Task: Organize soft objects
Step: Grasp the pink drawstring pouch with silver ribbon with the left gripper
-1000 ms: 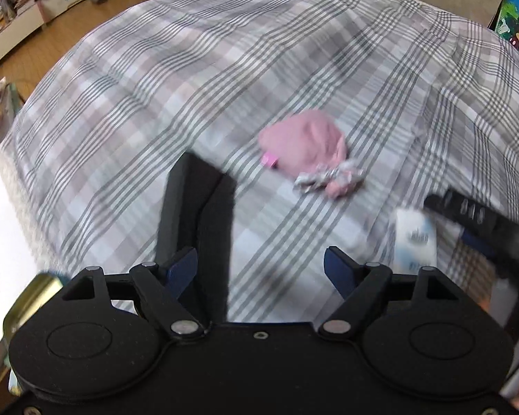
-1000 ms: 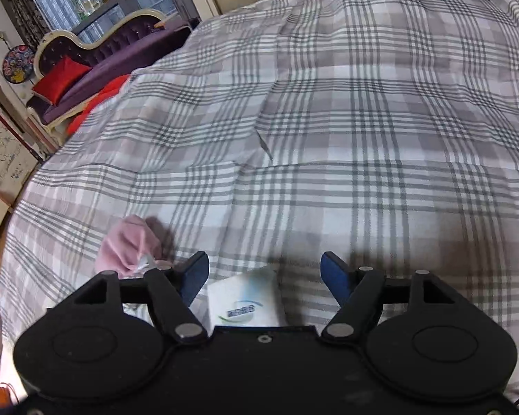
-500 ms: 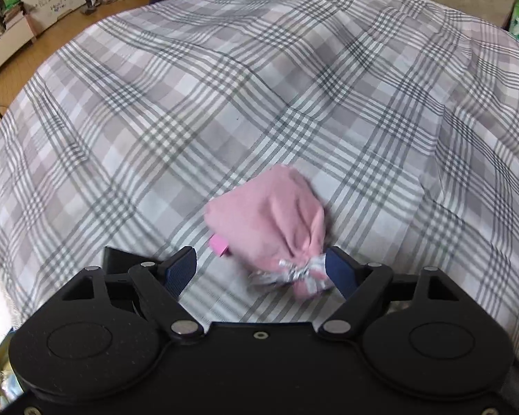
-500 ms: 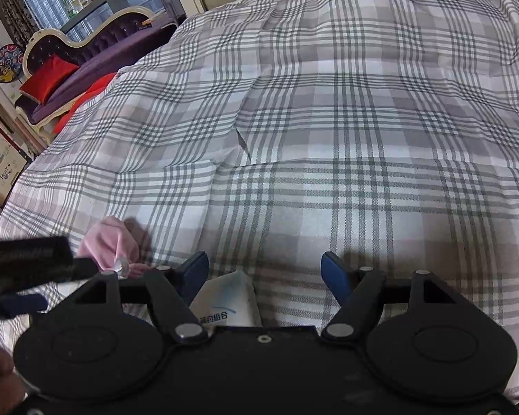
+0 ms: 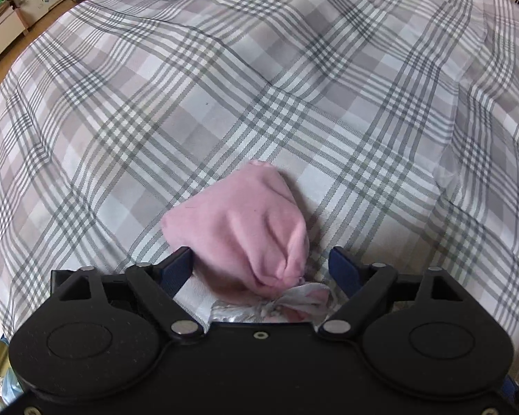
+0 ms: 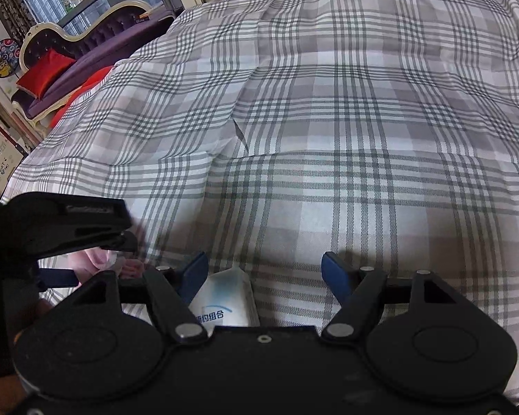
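The left gripper [image 5: 261, 266] stands over the pink cloth bundle [image 5: 238, 231], its jaws opening, the bundle between them and the left pad just at the cloth but not pressing. The bundle lies on the plaid bedspread [image 5: 294, 103], with a crumpled silver-and-white ruffle [image 5: 287, 302] at its near end, close under the gripper body. My judgement: a sound grasp wants the jaws set wide enough to clear both flanks, then lowered so the pads close on the bulk of the bundle — not on the ruffle, which would likely slip or trail. The cloth is soft and will compress, so the pads should meet it squarely. The right gripper [image 6: 264, 271] hangs with its jaws apart over a white-and-blue packet [image 6: 225, 297], which lies by the left finger — not pinched. Farther off, a purple sofa [image 6: 86, 52] with a red cushion [image 6: 45, 72] stands beyond the bed.
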